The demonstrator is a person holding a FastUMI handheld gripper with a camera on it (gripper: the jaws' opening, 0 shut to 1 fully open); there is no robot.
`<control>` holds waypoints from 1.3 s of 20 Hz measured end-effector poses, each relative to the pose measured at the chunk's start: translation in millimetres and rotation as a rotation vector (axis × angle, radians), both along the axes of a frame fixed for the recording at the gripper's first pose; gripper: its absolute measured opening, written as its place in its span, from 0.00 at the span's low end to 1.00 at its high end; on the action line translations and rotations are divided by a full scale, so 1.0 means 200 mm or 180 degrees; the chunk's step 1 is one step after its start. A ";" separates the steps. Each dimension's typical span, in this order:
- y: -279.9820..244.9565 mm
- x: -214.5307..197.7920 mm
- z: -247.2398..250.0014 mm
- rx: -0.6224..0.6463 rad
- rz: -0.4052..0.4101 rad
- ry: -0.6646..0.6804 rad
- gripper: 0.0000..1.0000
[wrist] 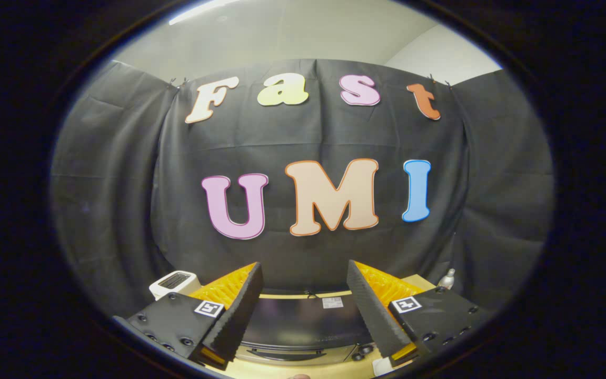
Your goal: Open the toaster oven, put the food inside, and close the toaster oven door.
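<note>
I've got my jaws wide apart, nothing between them; the toaster oven [303, 326] sits below, white appliance [175, 282] left, bottle [447, 278] right.

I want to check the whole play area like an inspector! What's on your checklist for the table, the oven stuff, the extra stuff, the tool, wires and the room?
Surface: a light wooden table with the things on it.
Job's things: the toaster oven, dark, between and below the fingers; its door looks closed, handle near the bottom. Food: nothing seen.
Clutter: a white appliance beyond the left finger; a small white bottle beyond the right finger.
Tool: the tool is open, fingers spread wide above the oven, holding nothing.
Cables: nothing seen.
Surroundings: black cloth wall behind, pale ceiling above.
</note>
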State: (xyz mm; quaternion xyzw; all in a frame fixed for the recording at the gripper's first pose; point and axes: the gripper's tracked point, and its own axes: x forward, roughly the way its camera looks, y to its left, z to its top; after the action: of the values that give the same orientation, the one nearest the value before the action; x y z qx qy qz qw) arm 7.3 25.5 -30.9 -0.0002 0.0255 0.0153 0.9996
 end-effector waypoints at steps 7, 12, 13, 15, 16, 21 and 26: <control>0.08 0.10 -0.39 0.0073 -0.0015 0.0223 1.00; 0.10 0.14 -0.76 -0.0004 -0.0096 0.0570 1.00; 0.10 0.14 -0.83 -0.0015 -0.0101 0.0649 1.00; 0.11 0.14 -0.95 -0.0028 -0.0119 0.0773 1.00; 0.11 0.13 -1.00 -0.0041 -0.0133 0.0826 1.00; 0.09 0.09 -1.14 0.0017 -0.0218 0.0903 1.00; 0.08 0.06 -1.15 -0.0010 -0.0253 0.0941 1.00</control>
State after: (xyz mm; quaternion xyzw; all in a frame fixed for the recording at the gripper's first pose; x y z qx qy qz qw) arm 18.4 41.0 -260.5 0.0016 0.1724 -0.0244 0.9847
